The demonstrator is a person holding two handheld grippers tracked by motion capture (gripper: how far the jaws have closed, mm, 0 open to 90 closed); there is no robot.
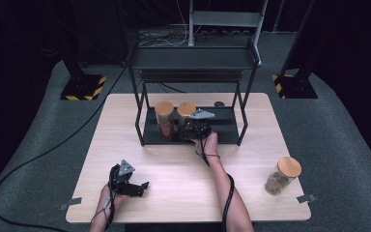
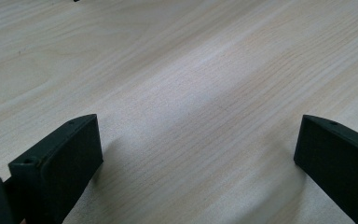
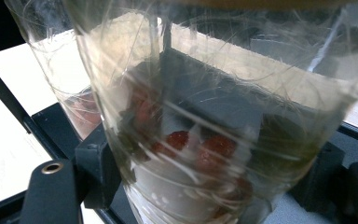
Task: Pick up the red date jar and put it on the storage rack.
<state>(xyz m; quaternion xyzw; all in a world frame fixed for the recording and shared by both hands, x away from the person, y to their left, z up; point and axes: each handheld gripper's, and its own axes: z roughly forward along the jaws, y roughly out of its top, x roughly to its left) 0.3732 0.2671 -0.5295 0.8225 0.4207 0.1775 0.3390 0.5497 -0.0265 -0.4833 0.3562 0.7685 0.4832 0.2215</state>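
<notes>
Two clear jars with cork lids stand on the lower tray (image 1: 224, 128) of a black rack. My right gripper (image 1: 192, 129) reaches into the rack and is shut on the right jar (image 1: 186, 112). In the right gripper view this jar (image 3: 205, 107) sits between the black fingers (image 3: 51, 191) and holds red, white and green pieces. The left jar (image 1: 164, 118) stands right beside it and appears behind it at the left jar's wall (image 3: 60, 74). My left gripper (image 1: 136, 186) rests on the table near the front left. Its jaws (image 2: 198, 144) stand wide open over bare wood.
A third cork-lidded jar (image 1: 282, 175) stands at the table's front right. The rack's upper shelf (image 1: 193, 60) hangs over the tray. A small dark object (image 1: 219, 103) lies behind the rack. Cables trail across the floor at left. Tape marks sit on the front corners.
</notes>
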